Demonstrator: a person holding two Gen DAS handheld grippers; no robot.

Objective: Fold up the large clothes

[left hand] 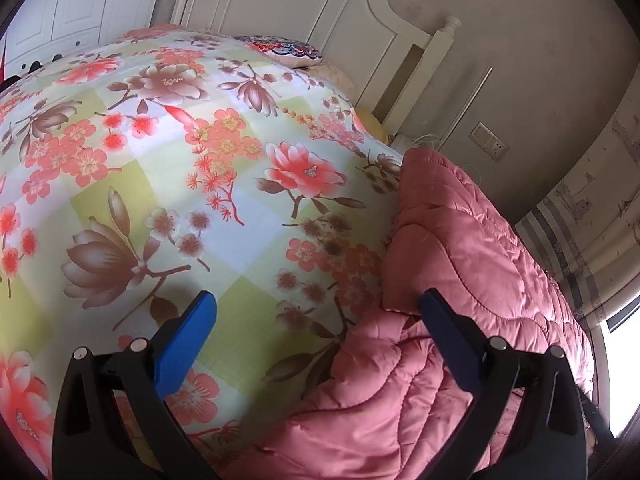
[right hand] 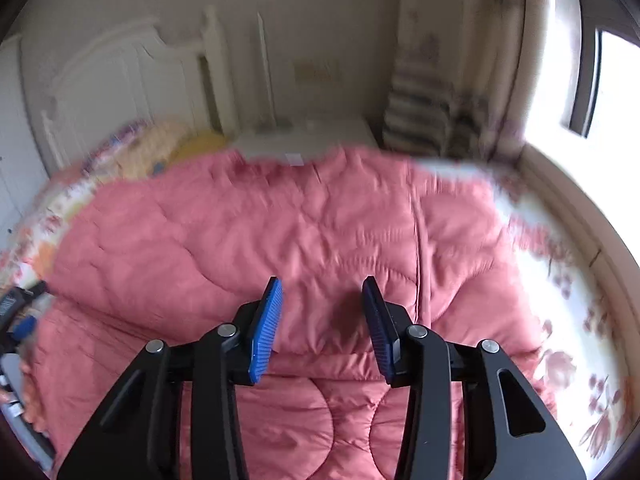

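A large pink quilted padded garment [left hand: 460, 264] lies folded in layers on the floral bed sheet [left hand: 168, 160]. In the left wrist view it fills the lower right. My left gripper [left hand: 318, 300] is open and empty, with its left finger over the sheet and its right finger over the garment's edge. In the right wrist view the garment [right hand: 240, 240] fills the middle, with a folded edge running across just below the fingertips. My right gripper [right hand: 322, 284] is open and empty, just above the garment. That view is blurred.
A white headboard [left hand: 320, 12] stands at the far end with patterned pillows [left hand: 288, 50] before it. A white nightstand [right hand: 312, 136] and a striped curtain [right hand: 432, 116] are beyond the garment. A bright window [right hand: 600, 92] is at the right. Dark objects [right hand: 16, 312] sit at the left edge.
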